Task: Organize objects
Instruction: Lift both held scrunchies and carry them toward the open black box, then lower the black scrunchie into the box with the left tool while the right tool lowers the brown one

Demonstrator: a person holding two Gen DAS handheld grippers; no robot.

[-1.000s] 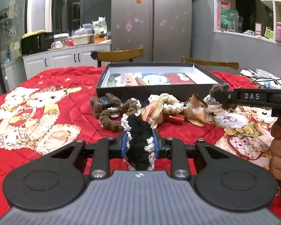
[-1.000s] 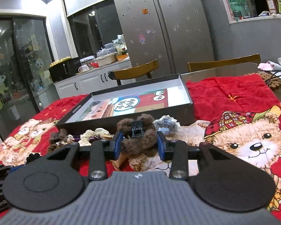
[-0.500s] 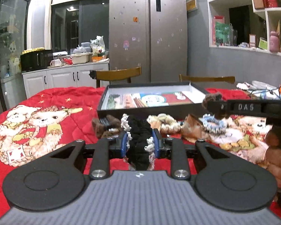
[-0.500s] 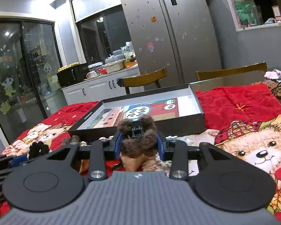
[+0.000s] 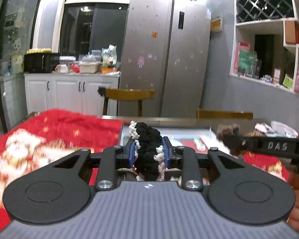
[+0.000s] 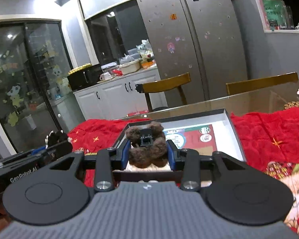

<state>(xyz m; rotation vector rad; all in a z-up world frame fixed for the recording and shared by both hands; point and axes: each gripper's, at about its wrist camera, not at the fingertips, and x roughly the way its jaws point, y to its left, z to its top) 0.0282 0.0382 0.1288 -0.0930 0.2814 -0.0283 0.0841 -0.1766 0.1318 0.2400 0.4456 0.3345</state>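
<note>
Left tool (image 5: 149, 153): blue pads clamped on a black hair tie with white trim (image 5: 147, 151), held upright, clear of the red blanket (image 5: 69, 127). Right tool (image 6: 148, 153): pads grip a brown fuzzy hair clip (image 6: 147, 151). Just ahead of both tools, the open dark box (image 6: 234, 133) sits on the blanket-covered surface, printed card in its bottom. Beyond the box: wooden chair (image 6: 165, 83), then steel fridge (image 6: 199, 39).

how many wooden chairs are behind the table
2: one chair in front of the fridge, another chair to its right. Others may be hidden.
</note>
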